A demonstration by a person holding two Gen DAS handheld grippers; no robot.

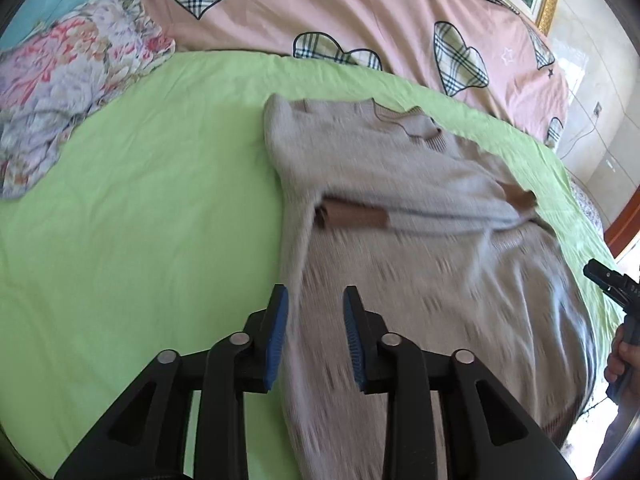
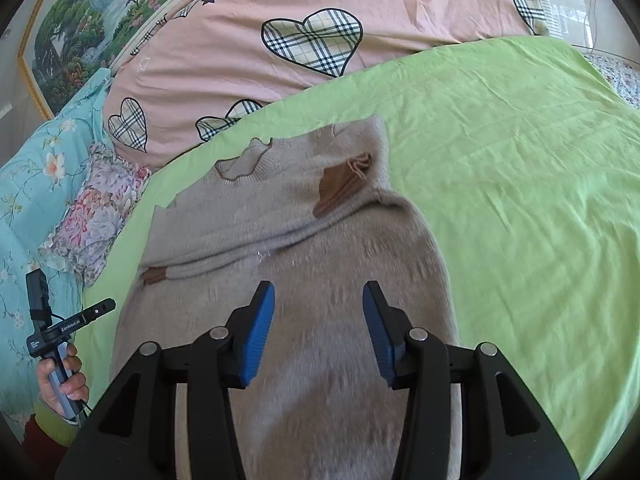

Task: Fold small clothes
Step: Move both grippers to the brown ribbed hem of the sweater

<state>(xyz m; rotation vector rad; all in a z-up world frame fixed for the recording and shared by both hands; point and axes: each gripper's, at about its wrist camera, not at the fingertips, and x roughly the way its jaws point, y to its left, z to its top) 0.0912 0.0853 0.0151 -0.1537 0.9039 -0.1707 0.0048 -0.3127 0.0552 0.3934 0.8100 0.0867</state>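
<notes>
A beige knit sweater (image 1: 400,208) with brown cuffs lies on the green sheet (image 1: 140,208), both sleeves folded across its chest. My left gripper (image 1: 316,320) is open and empty above the sweater's left edge near the hem. My right gripper (image 2: 318,324) is open and empty above the sweater's (image 2: 300,240) lower body. The right gripper also shows at the right edge of the left wrist view (image 1: 608,280), and the left gripper at the left edge of the right wrist view (image 2: 80,316). The image is motion-blurred near the hem.
A pink duvet (image 1: 360,12) with plaid hearts lies behind the sweater. A floral cloth (image 1: 68,92) sits at the far left, beside a turquoise pillow (image 2: 36,184). The green sheet (image 2: 520,200) extends to the right. A framed picture (image 2: 80,20) hangs behind.
</notes>
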